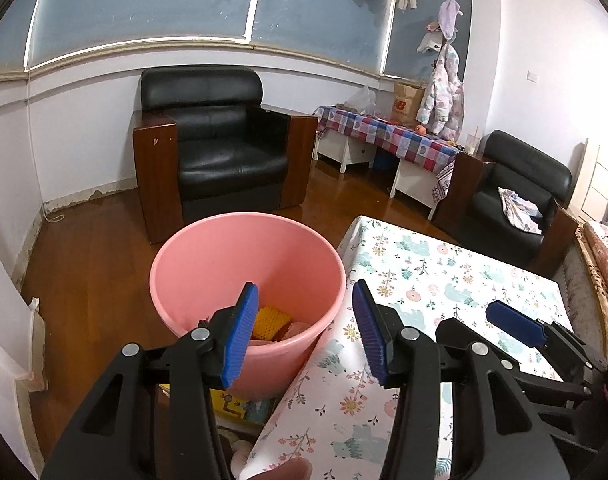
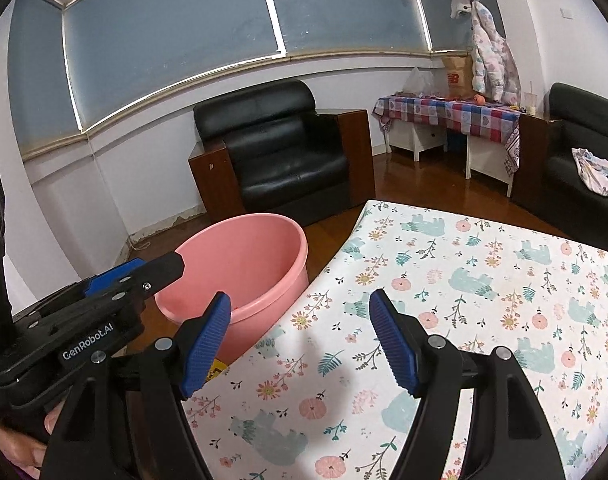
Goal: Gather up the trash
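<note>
Pink bucket [image 1: 224, 264]: round plastic tub, standing upright on the wooden floor [image 1: 88, 280] with its mouth facing up, just beside the left edge of the table [image 1: 444, 280]; in the right wrist view the same bucket [image 2: 244, 256] sits off the table's near-left corner. Contents, seen from the left wrist view: a yellow waffle-textured piece [image 1: 270, 322] lying at the bottom against the near wall, with pale pink material beside it; what that pink material is cannot be told. The yellow piece is partly hidden behind a blue pad, so its long axis cannot be judged. Table: covered with a white cloth printed with teal bears and pink flowers; the cloth hangs over the left edge toward the bucket. Left claw [image 1: 304, 332]: jaws spread wide, nothing between them, hovering over the bucket's near rim and the table's left edge, angled downward. Right claw [image 2: 300, 344]: jaws spread wide, nothing gripped, hovering above the table's near-left area, angled downward; it also shows at the right of the left wrist view [image 1: 516, 320]. Background: black leather armchair [image 1: 220, 140] with wooden sides against the far wall, beyond the bucket.
</note>
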